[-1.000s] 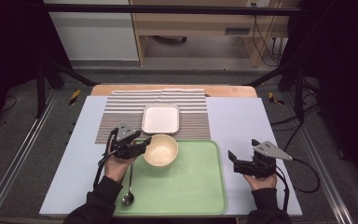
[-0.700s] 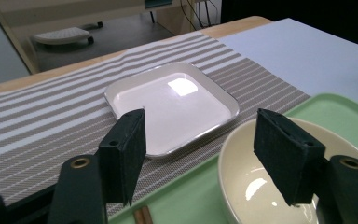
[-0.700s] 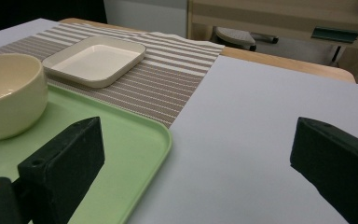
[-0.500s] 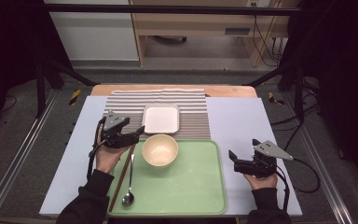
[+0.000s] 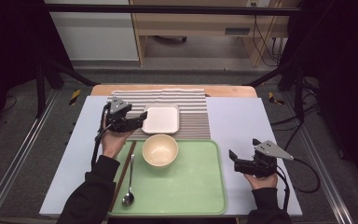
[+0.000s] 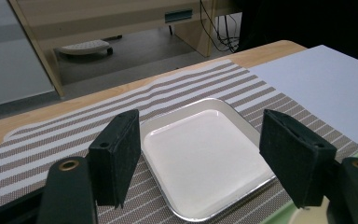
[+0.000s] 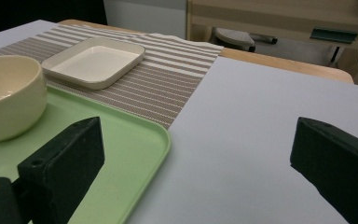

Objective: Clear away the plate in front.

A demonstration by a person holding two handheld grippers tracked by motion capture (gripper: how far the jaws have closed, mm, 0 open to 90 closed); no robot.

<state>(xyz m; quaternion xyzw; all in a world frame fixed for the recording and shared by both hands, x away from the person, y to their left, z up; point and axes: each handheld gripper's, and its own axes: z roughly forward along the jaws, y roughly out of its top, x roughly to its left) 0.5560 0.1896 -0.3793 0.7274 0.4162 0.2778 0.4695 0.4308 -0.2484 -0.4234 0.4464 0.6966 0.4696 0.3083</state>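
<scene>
The left tool, jaws just opened wide and empty, faces the plate on the striped mat, beyond the tray. It should straddle the plate's near rim squarely before closing. The right tool idles open on the counter.

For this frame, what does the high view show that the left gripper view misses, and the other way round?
High view alone: the cream bowl, spoon and chopsticks on the green tray, plus the right tool, open, over the white board.
Left gripper view alone: a close look between the left tool and its open, empty jaws.
Both: the square white dish on the striped placemat.
</scene>
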